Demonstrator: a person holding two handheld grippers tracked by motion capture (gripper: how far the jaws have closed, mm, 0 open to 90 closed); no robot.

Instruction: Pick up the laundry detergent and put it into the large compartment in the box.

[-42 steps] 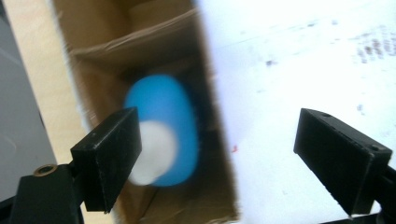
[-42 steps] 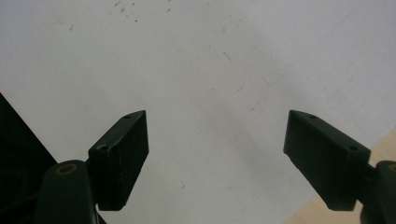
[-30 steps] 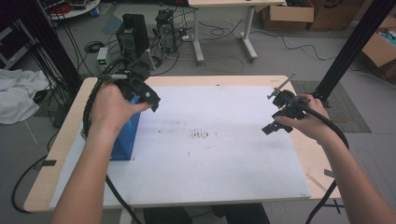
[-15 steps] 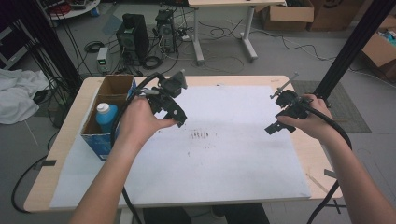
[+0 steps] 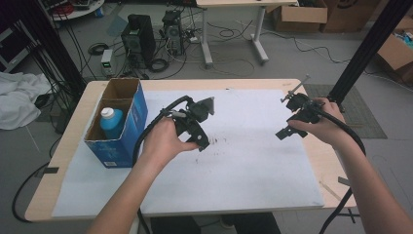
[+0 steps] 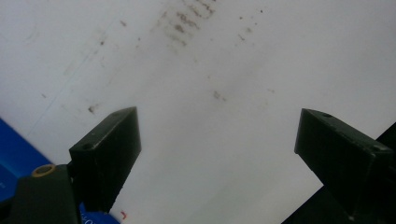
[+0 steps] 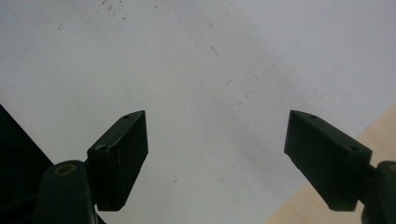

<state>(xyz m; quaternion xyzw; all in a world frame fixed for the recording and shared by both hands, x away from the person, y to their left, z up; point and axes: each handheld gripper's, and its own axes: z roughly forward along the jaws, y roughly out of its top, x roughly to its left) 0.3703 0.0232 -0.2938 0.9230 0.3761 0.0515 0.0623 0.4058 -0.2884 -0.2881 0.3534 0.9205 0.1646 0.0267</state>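
A blue cardboard box stands open on the left of the white sheet, and a blue bottle with a white cap sits upright inside it. My left gripper hovers over the sheet just right of the box, jaws wide apart with nothing between them. In the left gripper view the left gripper looks down on the stained white sheet, with a strip of the blue box at the lower left. My right gripper is held above the sheet's right side. Its jaws stand open over bare sheet.
The white sheet covers most of the wooden table, with brown specks near the middle. Beyond the far edge are computers, cables and another table's legs. A black frame post rises at the right.
My left hand has left the box and swung right and down to the middle of the sheet, uncovering the bottle in the box. The right hand has stayed where it was.
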